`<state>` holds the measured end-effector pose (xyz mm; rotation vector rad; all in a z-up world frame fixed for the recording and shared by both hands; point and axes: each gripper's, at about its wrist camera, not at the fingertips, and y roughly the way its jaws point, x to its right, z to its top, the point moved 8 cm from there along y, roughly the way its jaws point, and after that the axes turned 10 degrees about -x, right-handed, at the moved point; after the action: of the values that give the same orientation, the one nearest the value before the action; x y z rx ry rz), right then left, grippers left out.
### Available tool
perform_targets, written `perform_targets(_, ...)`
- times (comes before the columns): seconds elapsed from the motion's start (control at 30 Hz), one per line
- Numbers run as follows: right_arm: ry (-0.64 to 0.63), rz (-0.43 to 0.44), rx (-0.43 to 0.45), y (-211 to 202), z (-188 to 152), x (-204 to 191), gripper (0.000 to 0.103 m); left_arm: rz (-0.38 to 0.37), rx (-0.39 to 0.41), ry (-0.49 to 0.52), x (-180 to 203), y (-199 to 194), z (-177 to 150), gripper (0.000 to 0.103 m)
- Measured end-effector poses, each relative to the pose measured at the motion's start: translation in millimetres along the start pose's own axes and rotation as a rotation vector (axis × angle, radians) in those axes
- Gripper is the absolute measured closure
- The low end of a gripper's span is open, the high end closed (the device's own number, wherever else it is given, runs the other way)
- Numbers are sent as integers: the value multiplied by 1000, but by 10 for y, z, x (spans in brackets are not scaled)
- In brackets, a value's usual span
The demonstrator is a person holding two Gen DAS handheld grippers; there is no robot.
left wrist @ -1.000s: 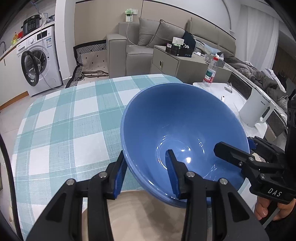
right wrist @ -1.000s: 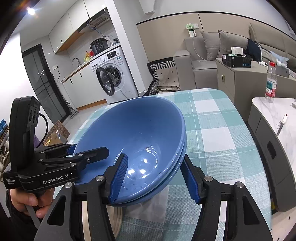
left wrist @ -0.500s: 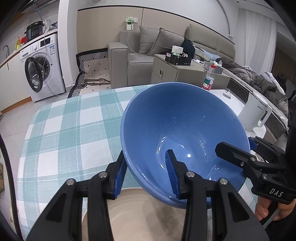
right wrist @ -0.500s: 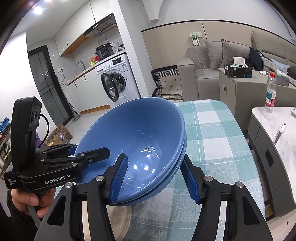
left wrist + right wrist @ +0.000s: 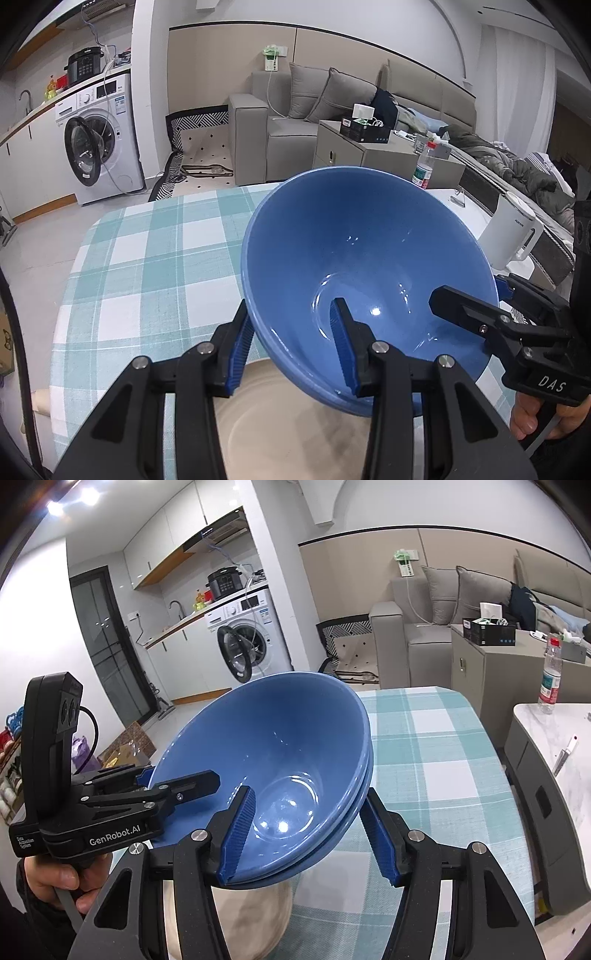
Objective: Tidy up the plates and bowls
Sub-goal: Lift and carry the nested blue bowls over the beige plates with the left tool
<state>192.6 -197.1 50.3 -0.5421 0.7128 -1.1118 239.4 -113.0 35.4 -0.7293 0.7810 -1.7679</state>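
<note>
Evidently the blue bowls (image 5: 280, 753), two nested, hung tilted above the beige plate (image 5: 295, 417) on the table (image 5: 147, 258), mouths facing the cameras; being round, they had no long axis. Left tool (image 5: 291, 347) and right tool (image 5: 310, 834) each pinched opposite rims. Uneven lifting risked the inner bowl sliding out.

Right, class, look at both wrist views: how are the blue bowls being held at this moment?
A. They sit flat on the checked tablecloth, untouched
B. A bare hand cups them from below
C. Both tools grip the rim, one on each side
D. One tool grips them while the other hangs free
C: the left tool and the right tool each clamp the rim of the tilted blue bowls from opposite sides, above the cream plate.
</note>
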Motion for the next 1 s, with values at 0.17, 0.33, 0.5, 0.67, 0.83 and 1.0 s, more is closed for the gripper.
perform_targets(0.17, -22, 25, -11, 17, -19, -119, 43, 16, 11, -15, -85, -101, -82, 62)
perform_targets(0.33, -46, 44, -26, 31, -67, -258, 43, 27, 14, -35, -170, -164, -175, 62)
perform_targets(0.5, -65, 55, -43, 67, -123, -386, 43, 36, 15, -55, -250, -208, -277, 62)
perform_targets(0.67, -85, 72, -63, 119, -177, -521, 43, 47, 12, -84, -350, -239, -394, 62)
perform_targets(0.83, -109, 78, -77, 160, -244, -659, 43, 60, 12, -100, -425, -281, -505, 62)
perform_targets(1.0, -125, 77, -89, 180, -320, -758, 43, 72, 2, -112, -478, -280, -605, 62)
